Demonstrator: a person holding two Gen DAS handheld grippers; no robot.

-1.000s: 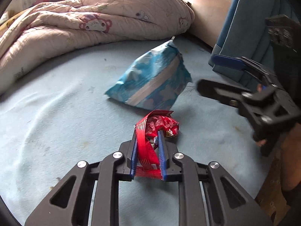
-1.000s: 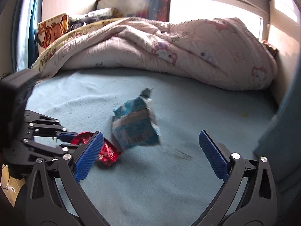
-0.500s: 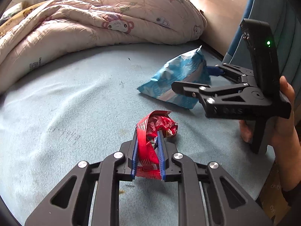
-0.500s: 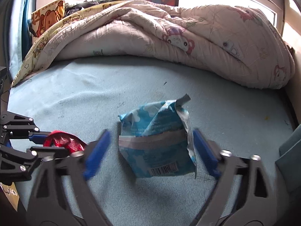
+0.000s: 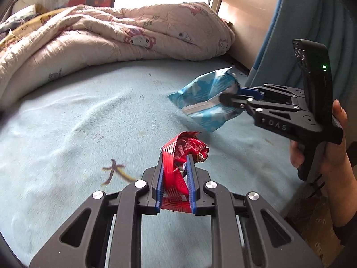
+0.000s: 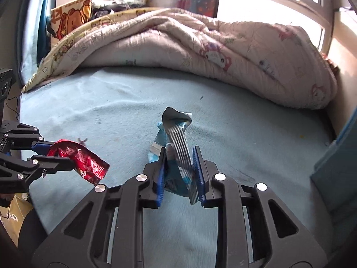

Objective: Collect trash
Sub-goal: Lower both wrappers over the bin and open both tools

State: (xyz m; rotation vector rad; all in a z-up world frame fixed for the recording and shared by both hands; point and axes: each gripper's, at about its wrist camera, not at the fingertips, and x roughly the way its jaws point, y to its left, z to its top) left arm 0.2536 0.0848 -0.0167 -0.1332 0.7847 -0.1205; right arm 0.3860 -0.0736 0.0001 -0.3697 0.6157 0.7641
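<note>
A pale blue bed (image 6: 223, 120) is filling both views, with one pink cartoon-print quilt (image 6: 200, 51) bunched along its far side and one blue curtain (image 5: 312, 22) hanging at the right. Two pieces of trash are showing, and each is already sitting in a claw. The larger, a blue bag (image 6: 176, 156) of thin crinkled film, is being pinched by the right claw (image 6: 179, 174), whose jaws have just been closing around it; the pads are now pressing its sides into a tall fold, and the left wrist view shows the blue bag (image 5: 207, 102) hanging off the mattress at the right, the right claw (image 5: 234, 98) gripped by a hand (image 5: 323, 147). It is looking near weightless and soft, likely empty, with a slick surface that could slide from a shallow pinch, so a hold across the doubled seam or the crumpled middle is looking safer than one on the loose torn top. The smaller, a red wrapper (image 5: 180, 163), is being clenched in the left claw (image 5: 175, 185), nearer and to the left, its crushed end poking past the tips above the bed. It is appearing equally light and limp, and the folded wad between the pads is giving the firmer purchase. No other litter is visible on the sheet.
</note>
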